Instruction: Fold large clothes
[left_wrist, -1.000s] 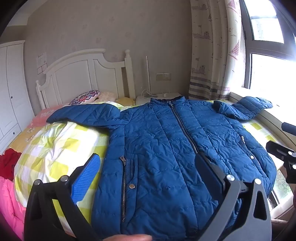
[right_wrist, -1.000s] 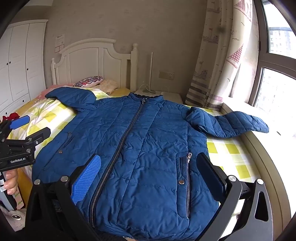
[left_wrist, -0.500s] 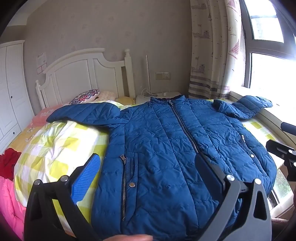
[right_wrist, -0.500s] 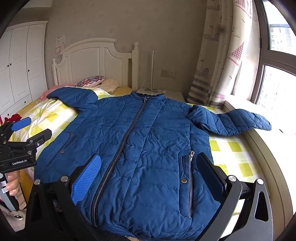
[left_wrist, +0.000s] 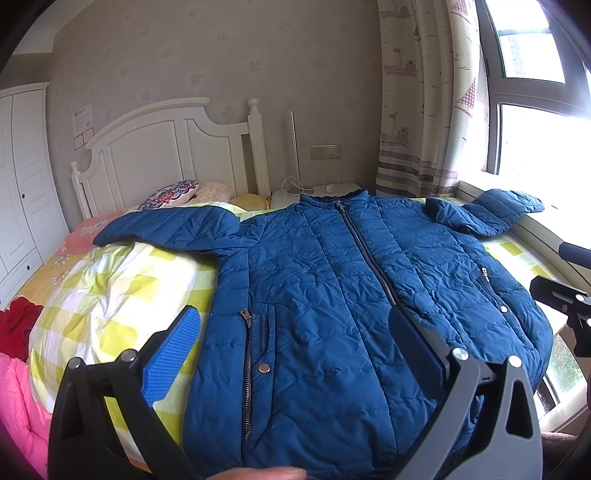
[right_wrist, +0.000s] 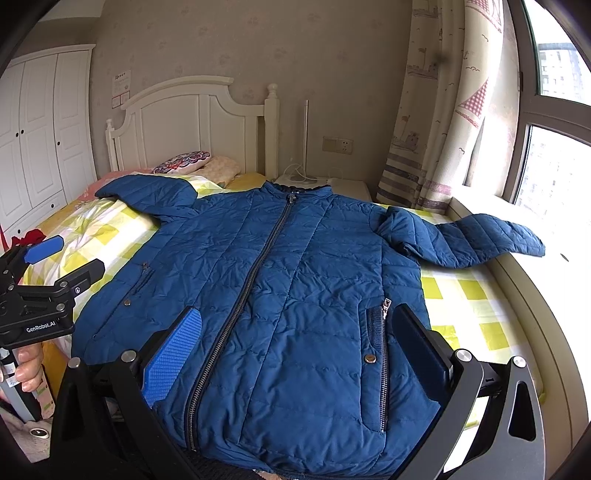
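Little has moved since a second ago: both views have crept slightly toward the jacket, which lies as it did. The blue quilted jacket (left_wrist: 332, 295) is spread front-up and zipped on the bed (left_wrist: 110, 295), over a yellow-and-white checked quilt (right_wrist: 103, 236), its collar toward the white headboard (left_wrist: 155, 147) and its hem at the near edge. One sleeve (left_wrist: 170, 229) stretches out flat toward the pillows; the other sleeve (right_wrist: 461, 240) is bent, and its cuff reaches onto the window ledge (right_wrist: 535, 280).

The left hand-held gripper (left_wrist: 295, 339) hovers above the hem near the zipped pocket (left_wrist: 255, 350), jaws spread wide, holding nothing. The right hand-held gripper (right_wrist: 295, 339) hangs over the hem on the other side of the zipper (right_wrist: 258, 266), likewise wide apart and empty. Whether either one touches the fabric is hard to judge from these angles; they seem just clear of it.

A patterned cushion (right_wrist: 184, 162) sits by the headboard, a curtain (right_wrist: 436, 129) hangs at the window, and a white wardrobe (right_wrist: 40, 129) stands along the far wall.
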